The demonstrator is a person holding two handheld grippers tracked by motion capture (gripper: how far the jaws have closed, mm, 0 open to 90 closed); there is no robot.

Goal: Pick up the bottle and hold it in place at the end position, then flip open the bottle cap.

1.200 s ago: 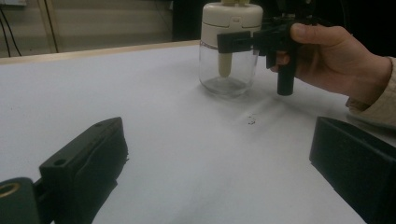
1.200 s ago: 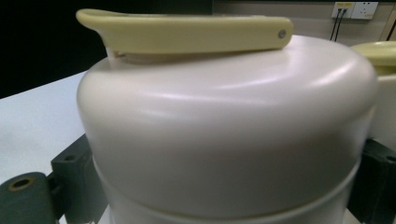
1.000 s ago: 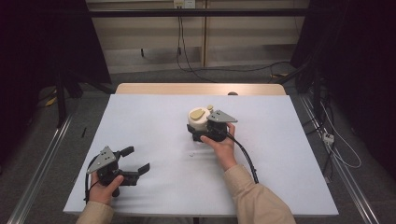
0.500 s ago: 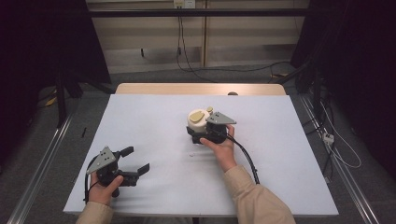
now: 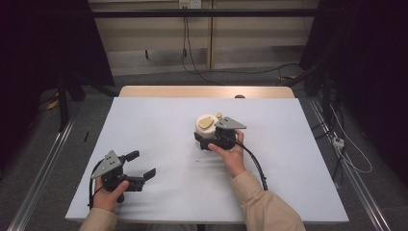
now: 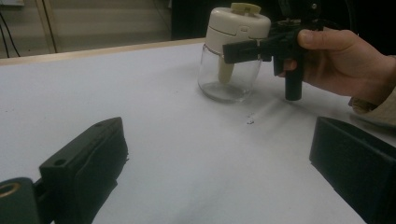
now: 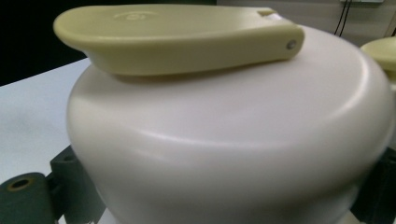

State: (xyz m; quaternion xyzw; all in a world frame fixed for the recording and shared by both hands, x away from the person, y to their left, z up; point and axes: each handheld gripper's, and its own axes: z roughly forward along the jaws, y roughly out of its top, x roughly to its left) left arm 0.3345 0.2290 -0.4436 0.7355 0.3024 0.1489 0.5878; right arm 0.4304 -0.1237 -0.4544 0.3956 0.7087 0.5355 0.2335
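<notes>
One glass jar (image 6: 229, 77) is standing on the table (image 5: 159, 125); the right gripper (image 5: 211, 139) is clamping its cream lid (image 7: 224, 140), while the left gripper (image 5: 139, 166) is gaping wide, holding nothing.

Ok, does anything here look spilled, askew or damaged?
Only a small white speck lies on the white table cover near the glass jar. The jar stands upright, cream lid on, right gripper at the lid; left gripper open, apart.
</notes>
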